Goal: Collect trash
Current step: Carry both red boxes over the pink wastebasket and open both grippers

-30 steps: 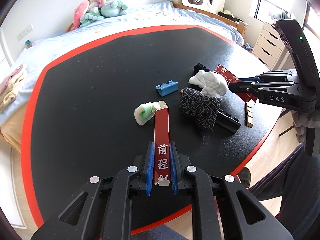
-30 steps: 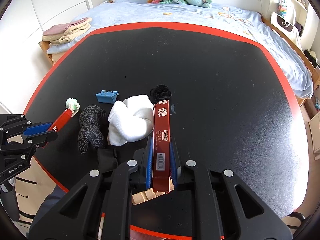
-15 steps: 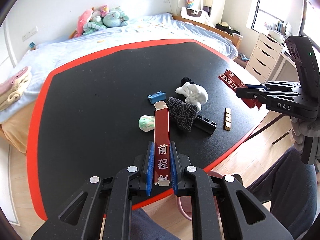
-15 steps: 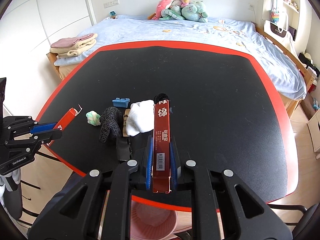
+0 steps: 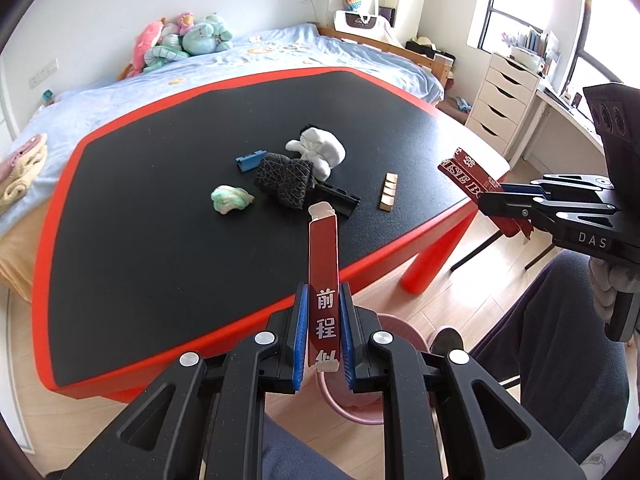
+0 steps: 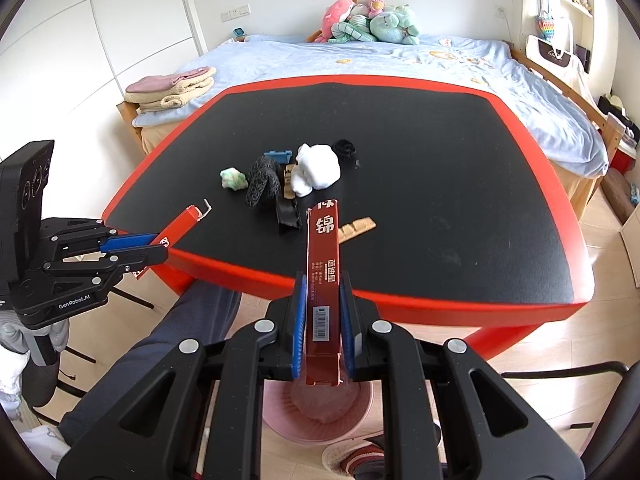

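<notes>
My left gripper (image 5: 323, 294) is shut on a flattened red carton (image 5: 323, 256) with white characters, held past the near edge of the black, red-rimmed table (image 5: 160, 240). My right gripper (image 6: 323, 280) is shut on a second red carton (image 6: 323, 240) bearing a barcode. A pink bin (image 6: 280, 428) stands on the floor beneath both; its rim (image 5: 400, 326) shows behind the left fingers. Each view catches the other gripper from the side: the right gripper (image 5: 486, 200) and the left gripper (image 6: 160, 246). A green-white crumpled wad (image 5: 231, 199) lies on the table.
On the table lie a white cloth (image 5: 320, 152), a dark patterned sock (image 5: 286, 180), a blue clip (image 5: 250, 160), a black block (image 5: 340, 200) and a wooden piece (image 5: 389, 197). A person's legs (image 5: 560, 320) and a red table leg (image 5: 432, 256) are nearby. A bed (image 6: 400, 60) lies beyond.
Both grippers have drawn back from over the table to beyond its near edge, each still holding its red carton. The pink bin has come into view below them.
</notes>
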`<action>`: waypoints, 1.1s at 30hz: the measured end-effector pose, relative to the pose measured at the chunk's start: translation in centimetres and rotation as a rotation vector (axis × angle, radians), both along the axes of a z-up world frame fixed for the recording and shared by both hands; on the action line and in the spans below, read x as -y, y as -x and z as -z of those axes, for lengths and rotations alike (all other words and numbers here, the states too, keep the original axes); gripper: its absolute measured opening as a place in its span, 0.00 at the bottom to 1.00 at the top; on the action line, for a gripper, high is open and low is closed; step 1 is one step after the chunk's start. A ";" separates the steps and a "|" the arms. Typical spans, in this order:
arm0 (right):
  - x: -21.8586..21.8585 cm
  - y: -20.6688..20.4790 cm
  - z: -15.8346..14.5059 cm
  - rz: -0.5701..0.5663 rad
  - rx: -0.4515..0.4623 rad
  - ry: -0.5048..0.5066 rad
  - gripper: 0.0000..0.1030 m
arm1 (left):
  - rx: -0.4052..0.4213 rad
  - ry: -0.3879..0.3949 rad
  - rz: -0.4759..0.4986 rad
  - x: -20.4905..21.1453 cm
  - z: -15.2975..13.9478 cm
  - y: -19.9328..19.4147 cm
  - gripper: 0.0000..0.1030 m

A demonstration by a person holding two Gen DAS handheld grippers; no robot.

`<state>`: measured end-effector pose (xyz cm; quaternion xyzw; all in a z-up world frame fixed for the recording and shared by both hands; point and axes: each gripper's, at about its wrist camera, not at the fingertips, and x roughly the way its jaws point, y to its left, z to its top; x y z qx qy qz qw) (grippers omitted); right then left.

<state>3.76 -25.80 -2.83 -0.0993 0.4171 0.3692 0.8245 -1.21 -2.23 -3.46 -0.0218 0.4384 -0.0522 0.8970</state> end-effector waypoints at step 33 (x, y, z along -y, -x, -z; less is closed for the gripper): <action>2.4 3.1 5.6 0.051 -0.145 0.057 0.95 | -0.079 0.092 0.017 3.4 3.9 1.5 0.92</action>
